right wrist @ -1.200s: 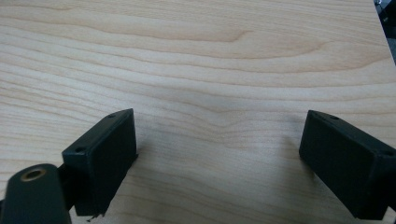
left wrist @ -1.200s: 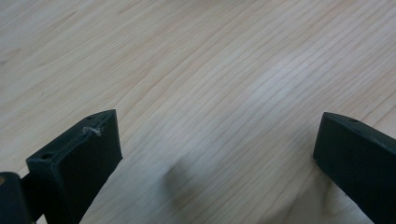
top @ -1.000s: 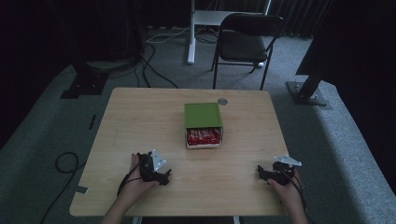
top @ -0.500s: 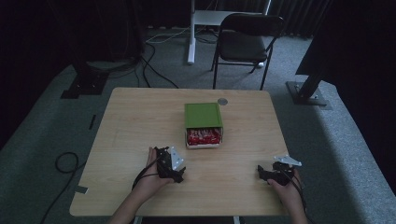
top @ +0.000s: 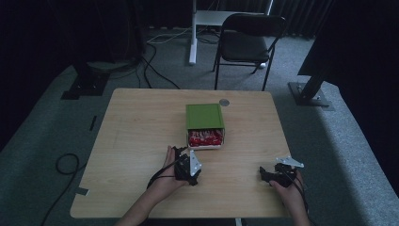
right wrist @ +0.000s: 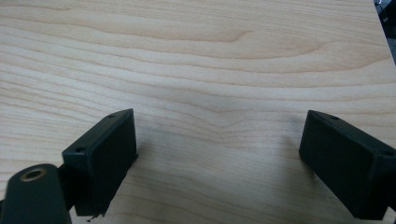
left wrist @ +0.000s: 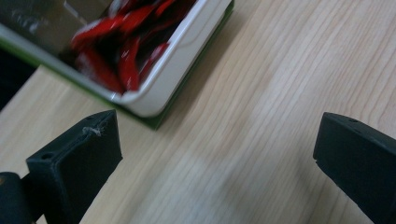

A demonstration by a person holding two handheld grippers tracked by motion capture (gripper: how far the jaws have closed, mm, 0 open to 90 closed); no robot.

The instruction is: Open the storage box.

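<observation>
Box (top: 205,123) of green card sits a little past the middle of the table (top: 136,136), its white inner tray (top: 207,146) slid out toward the person and packed with shiny red packets (top: 205,137).

Nearest the person, the right gripper (top: 269,175) rests by the table's near right corner, well apart from the box, with its grey three-cornered plate on top. Its two blocky, matt black jaws stand wide apart over bare, pale wood with a wavy grain, nothing between them.

The left gripper (top: 181,155) lies just short of the tray's near left corner, held in a hand (top: 165,175) with a cable trailing from it. Its jaws are also spread wide and hold nothing. Through its own camera, the tray's rounded white plastic corner (left wrist: 154,100) lies just beyond the left jaw, a thin green edge showing beneath it and the glossy, crinkled red packets (left wrist: 123,51) heaped inside.

Beyond the box, a small round grey disc (top: 224,101) lies near the far edge. Past the table stand a dark folding chair (top: 249,40) and a white post (top: 193,30) on grey carpet.
</observation>
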